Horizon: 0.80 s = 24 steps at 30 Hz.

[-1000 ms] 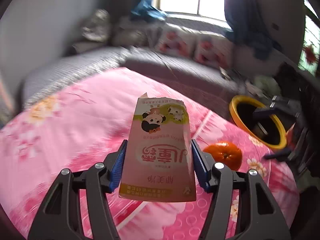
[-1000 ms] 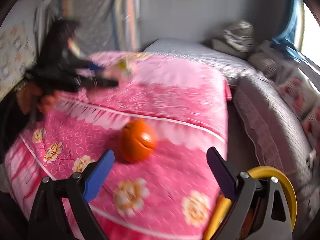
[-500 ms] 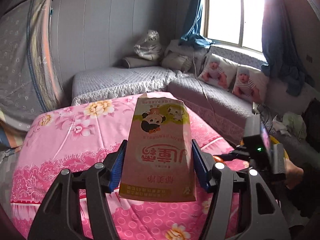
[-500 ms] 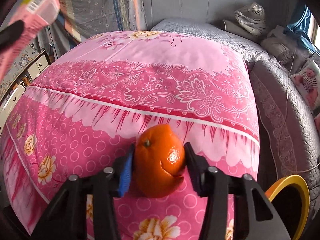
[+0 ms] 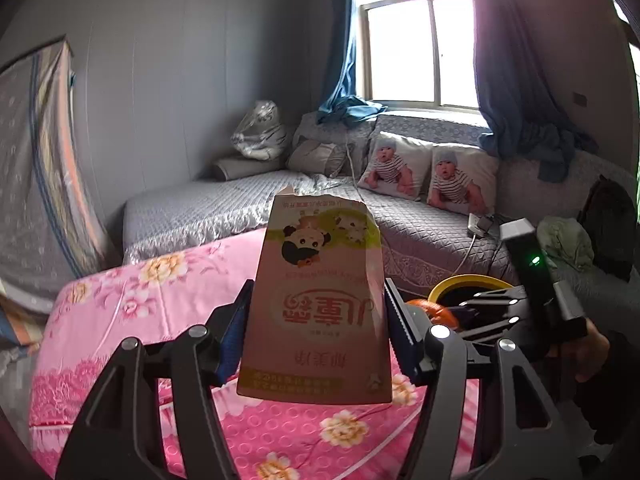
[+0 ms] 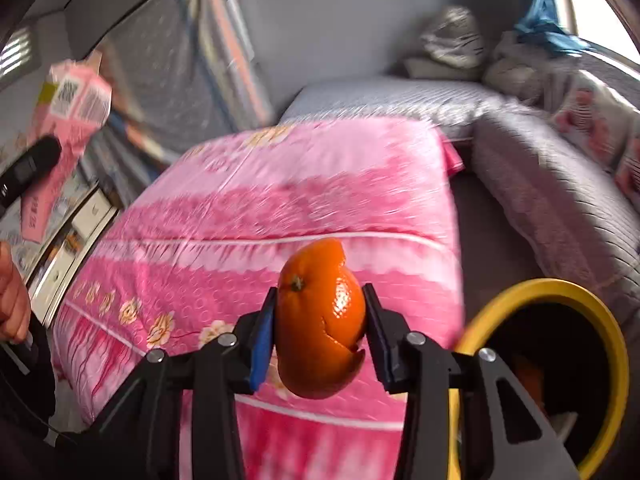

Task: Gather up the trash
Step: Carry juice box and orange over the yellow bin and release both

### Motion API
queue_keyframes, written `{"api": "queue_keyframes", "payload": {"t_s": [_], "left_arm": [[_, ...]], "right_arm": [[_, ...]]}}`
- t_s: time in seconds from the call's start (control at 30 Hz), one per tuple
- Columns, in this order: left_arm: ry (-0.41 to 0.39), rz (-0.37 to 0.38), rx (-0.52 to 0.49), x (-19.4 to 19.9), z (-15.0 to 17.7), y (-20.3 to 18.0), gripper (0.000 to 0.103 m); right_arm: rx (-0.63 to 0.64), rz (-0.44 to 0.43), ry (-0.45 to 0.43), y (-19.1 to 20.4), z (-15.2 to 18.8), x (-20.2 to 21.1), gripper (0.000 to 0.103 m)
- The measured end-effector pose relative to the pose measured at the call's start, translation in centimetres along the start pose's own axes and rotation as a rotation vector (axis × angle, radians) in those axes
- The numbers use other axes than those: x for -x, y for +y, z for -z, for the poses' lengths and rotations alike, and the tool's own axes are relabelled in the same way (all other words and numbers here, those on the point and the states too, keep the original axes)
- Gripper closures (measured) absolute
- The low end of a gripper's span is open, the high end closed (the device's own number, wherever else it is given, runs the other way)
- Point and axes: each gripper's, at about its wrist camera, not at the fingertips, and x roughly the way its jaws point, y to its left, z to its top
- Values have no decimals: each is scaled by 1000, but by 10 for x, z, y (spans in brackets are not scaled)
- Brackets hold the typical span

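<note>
1. Peel, orange (image 6: pixel 320 320) and split along one side, sits pinched between the pads of your right gripper (image 6: pixel 318 334), whose jaws are closing on it; it is lifted clear of the pink bedspread (image 6: pixel 280 208) beneath.
2. Just to the right of that gripper and lower, the yellow-rimmed bin (image 6: pixel 560 292) stands open beside the bed, its dark inside partly hidden by the gripper's right finger.
3. Your left gripper (image 5: pixel 316 336) is clamped on a pink milk carton (image 5: pixel 320 312), held upright with its print upside down and its torn top away from you.
4. The carton blocks most of the view straight ahead of the left gripper; past its right edge you see the bin's rim (image 5: pixel 464 282) and your right gripper with the peel.
5. Beyond both grippers runs a grey quilted couch (image 5: pixel 224 208) with two baby-print pillows (image 5: pixel 428 176) under the window (image 5: pixel 420 48).
6. Far left of the right gripper, a hand (image 6: pixel 12 296) shows at the frame edge.
</note>
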Motion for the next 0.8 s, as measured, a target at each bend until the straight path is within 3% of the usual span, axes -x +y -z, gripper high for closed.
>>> {"api": "queue_keyframes", "payload": {"t_s": [0.43,0.67,0.8], "left_arm": [[-36,100,-88,-14,-24,-85,45],[-35,148,-78,-42,-33,-119,44],[17,186,-60,-81,-33,-140,43]], "right_arm": [[-225,118,-225,-91,38,106,65],[-348,186,-264,-130,58,125,65],[-403,252,-239,-148,67,121,65]]}}
